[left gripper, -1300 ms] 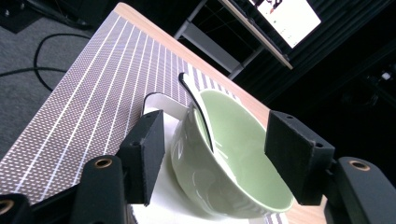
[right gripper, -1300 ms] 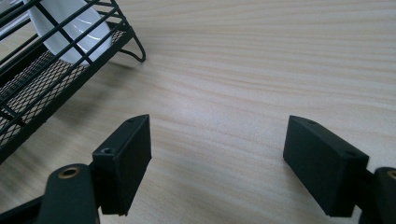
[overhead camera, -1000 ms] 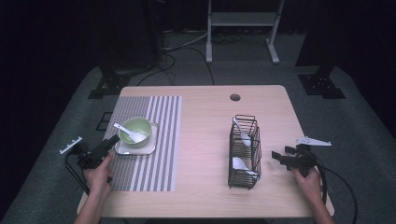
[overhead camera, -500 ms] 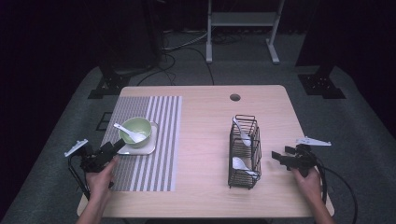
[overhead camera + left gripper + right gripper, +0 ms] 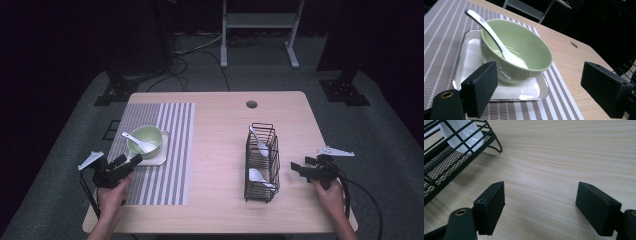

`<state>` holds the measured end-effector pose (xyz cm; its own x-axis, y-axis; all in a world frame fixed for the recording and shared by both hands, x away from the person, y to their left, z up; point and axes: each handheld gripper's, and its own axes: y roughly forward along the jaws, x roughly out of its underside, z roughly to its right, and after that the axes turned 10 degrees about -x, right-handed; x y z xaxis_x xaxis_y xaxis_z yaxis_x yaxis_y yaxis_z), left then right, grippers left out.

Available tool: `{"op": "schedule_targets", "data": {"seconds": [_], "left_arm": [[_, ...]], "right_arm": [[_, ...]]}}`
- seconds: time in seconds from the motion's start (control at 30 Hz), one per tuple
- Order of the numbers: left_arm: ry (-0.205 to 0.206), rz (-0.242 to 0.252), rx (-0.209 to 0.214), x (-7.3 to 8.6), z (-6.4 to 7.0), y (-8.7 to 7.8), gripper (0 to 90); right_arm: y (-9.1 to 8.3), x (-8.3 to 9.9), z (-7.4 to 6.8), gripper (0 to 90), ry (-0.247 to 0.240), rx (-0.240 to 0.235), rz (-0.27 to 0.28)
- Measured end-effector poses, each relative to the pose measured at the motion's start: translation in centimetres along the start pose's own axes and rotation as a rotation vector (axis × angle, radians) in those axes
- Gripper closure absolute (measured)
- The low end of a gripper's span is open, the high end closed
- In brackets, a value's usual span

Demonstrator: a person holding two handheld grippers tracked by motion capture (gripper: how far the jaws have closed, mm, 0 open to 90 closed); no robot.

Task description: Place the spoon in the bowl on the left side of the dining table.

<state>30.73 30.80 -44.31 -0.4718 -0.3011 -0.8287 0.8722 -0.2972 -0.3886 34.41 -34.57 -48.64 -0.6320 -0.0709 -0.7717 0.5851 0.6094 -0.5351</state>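
jaws of the left gripper [image 5: 127,163] stand wide apart with nothing between them, pointed at the green bowl [image 5: 145,141] from the near left edge of the table [image 5: 220,135]. in the high view this gripper sits low over the striped placemat [image 5: 172,145], just beside the near corner of the white square plate [image 5: 156,159] without clearly touching it. the bowl stands upright on that plate, and a white spoon [image 5: 138,141] lies in it, scoop down in the bowl and handle sticking out over the rim toward the far left. in the left gripper view the left gripper [image 5: 541,87] frames the green bowl [image 5: 516,48]; the white spoon [image 5: 496,40] leans along its inner wall, and the white square plate [image 5: 474,65] rests flat on the striped placemat [image 5: 441,32].

on the right side, the right gripper [image 5: 298,170] is also spread open and holds nothing. it hovers near the right side of the black wire rack [image 5: 262,160], close but apart from it. the rack stands upright on the bare wood and holds two more white spoons, one at the far end [image 5: 259,141] and one nearer [image 5: 259,176]. in the right gripper view the right gripper [image 5: 540,202] looks down on the table [image 5: 564,157], with a corner of the black wire rack [image 5: 454,157] and a white spoon [image 5: 461,137] behind its bars at upper left.
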Motion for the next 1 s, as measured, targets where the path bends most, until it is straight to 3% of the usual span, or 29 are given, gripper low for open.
{"op": "schedule_targets", "data": {"seconds": [0.4,1.0], "left_arm": [[0.052,-0.03,0.044,0.8,1.9,0.4,10.1],[0.087,-0.063,0.09,1.4,4.4,1.2,8.3]], "right_arm": [[0.0,0.0,0.0,22.2,-0.007,0.001,0.0],[-0.1,0.0,0.0,22.1,-0.006,-0.007,0.005]]}}
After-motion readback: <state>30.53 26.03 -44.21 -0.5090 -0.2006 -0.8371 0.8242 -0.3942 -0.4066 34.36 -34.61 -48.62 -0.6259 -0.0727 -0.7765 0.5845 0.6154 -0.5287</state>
